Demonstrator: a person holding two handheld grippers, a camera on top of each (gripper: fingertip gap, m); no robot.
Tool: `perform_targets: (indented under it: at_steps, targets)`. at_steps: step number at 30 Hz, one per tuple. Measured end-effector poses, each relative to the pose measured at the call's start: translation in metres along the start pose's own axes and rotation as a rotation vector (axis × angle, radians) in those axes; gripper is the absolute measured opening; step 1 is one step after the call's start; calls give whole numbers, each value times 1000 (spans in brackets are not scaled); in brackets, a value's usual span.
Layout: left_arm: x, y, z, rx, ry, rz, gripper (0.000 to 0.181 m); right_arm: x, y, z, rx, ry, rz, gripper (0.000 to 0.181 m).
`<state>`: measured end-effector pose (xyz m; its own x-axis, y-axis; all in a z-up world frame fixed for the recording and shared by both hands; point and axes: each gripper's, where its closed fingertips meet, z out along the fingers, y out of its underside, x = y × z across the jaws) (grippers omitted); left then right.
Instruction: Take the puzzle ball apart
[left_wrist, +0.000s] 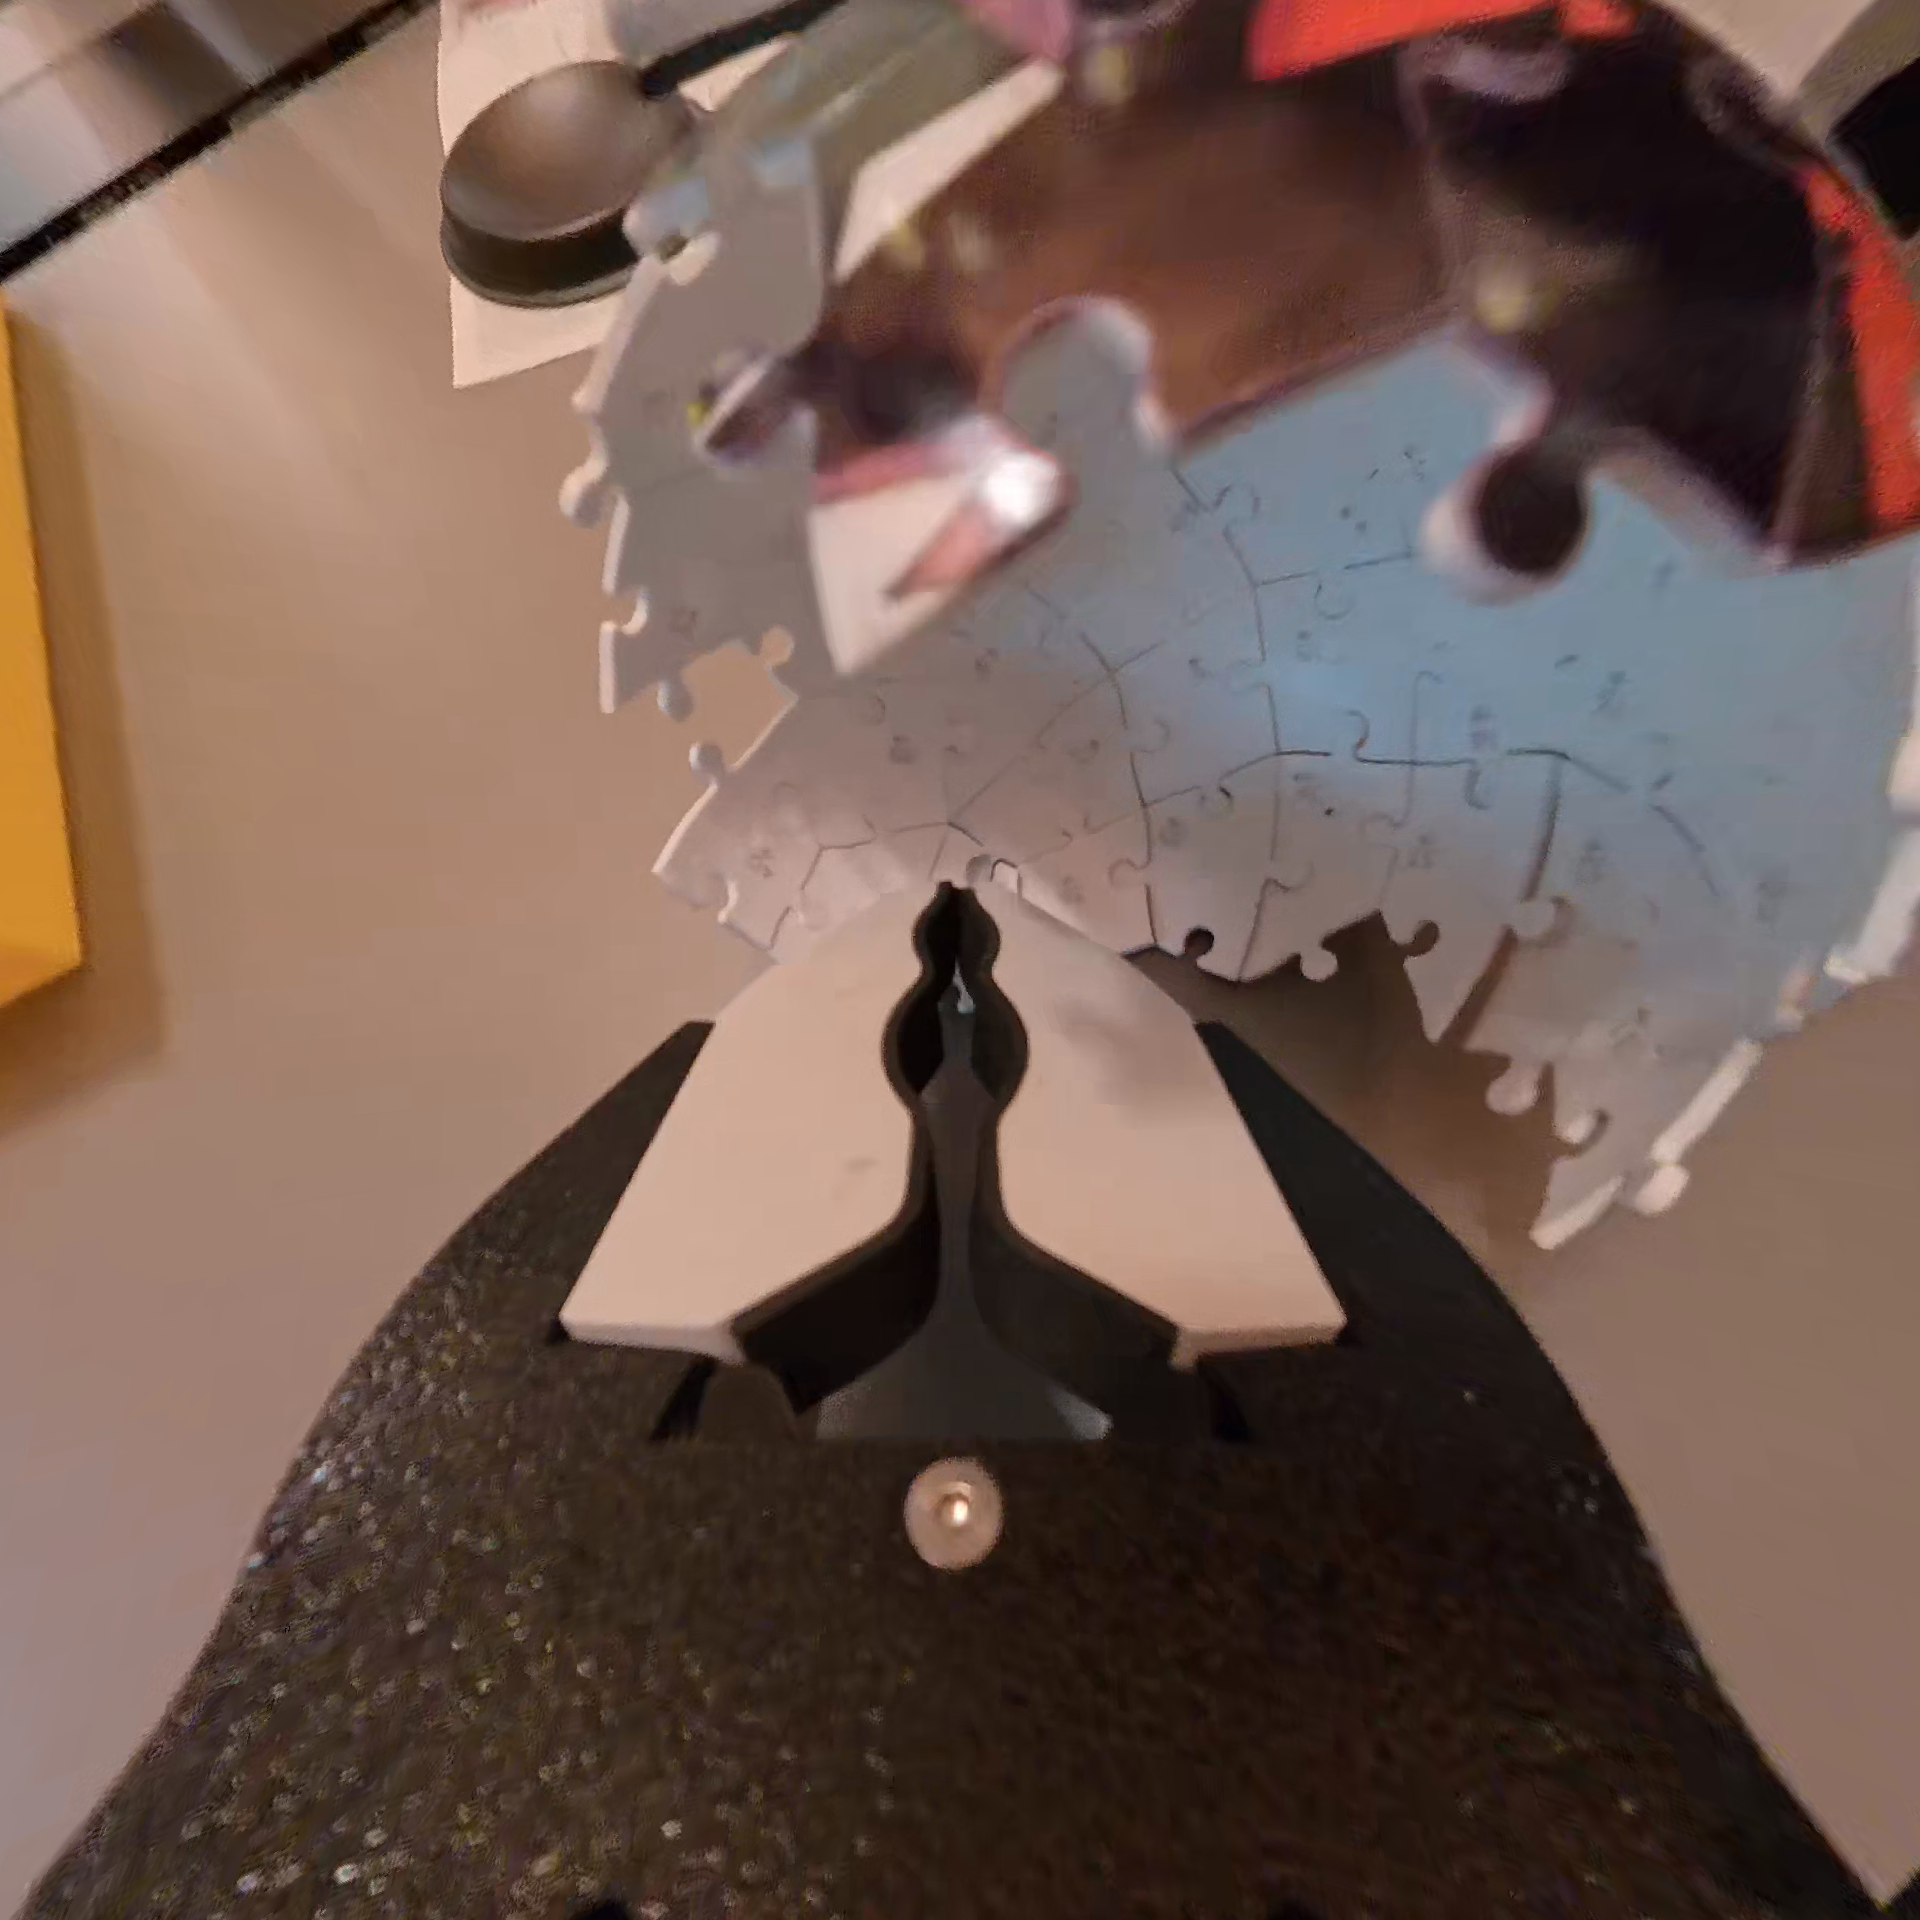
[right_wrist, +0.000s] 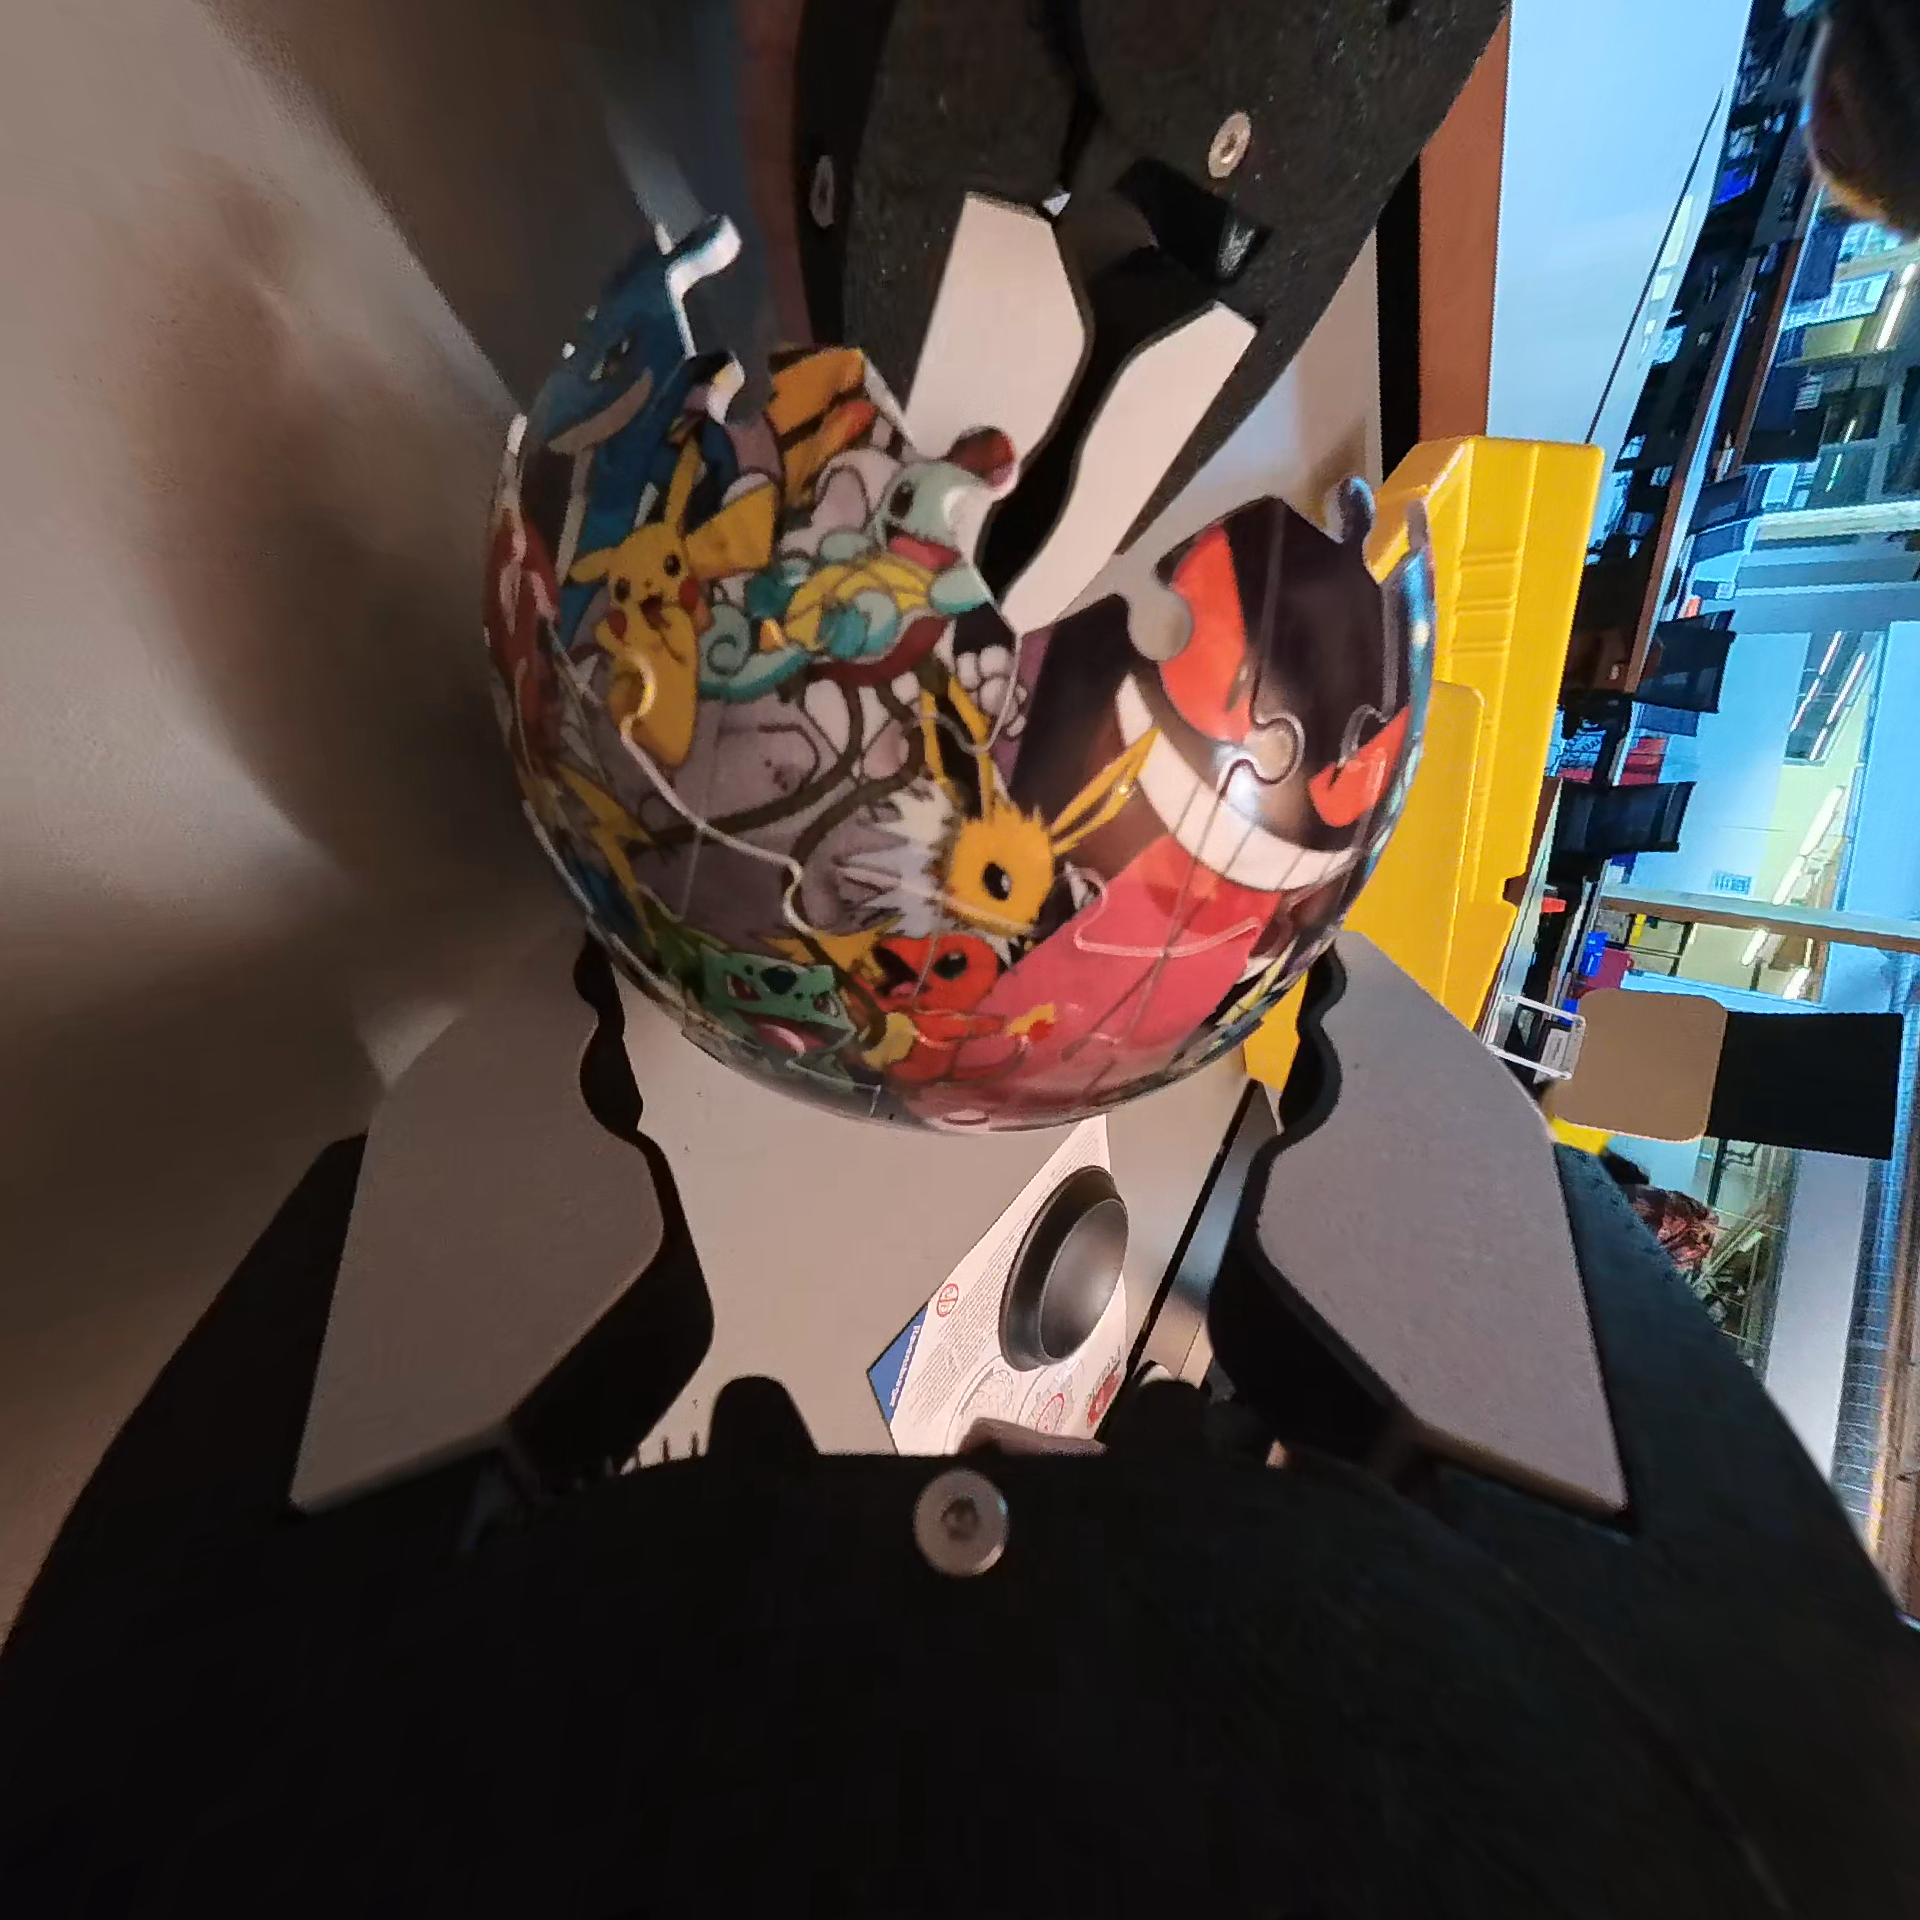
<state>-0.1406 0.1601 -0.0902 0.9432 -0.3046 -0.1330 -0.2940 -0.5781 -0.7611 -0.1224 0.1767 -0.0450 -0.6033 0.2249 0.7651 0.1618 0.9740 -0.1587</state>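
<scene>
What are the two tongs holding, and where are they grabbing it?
Left tongs are shut on the jagged broken rim of the puzzle ball. Right tongs cradle its rounded outer shell between their fingers; whether they squeeze it can't be told.

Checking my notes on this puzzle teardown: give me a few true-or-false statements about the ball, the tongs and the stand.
The left tongs are pinched shut on the puzzle ball at its jagged edge. True.
The ball is a complete sphere. False: it is open, showing its white inside.
The black stand sits on a paper sheet. True.
The ball's outside is plain white. False: it bears colourful cartoon figures.
</scene>
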Motion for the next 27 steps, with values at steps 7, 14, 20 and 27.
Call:
perform_targets:
  at_steps: [7, 14, 20, 27]
  targets:
    - [-16, -7, -17, 77, -61, -226, 52, 3, -1, 3, -25, -19, 2, 123]
    - [-53, 28, -34, 27, -228, -565, 102, 4, -1, 2, -50, 2, 5, 123]
    - [-65, 36, -20, -83, -320, -556, 109, 3, -3, 1, -72, 14, -26, 123]
    - [-55, 39, -8, -156, -284, -530, 122, 3, -2, 2, -114, 8, -74, 123]
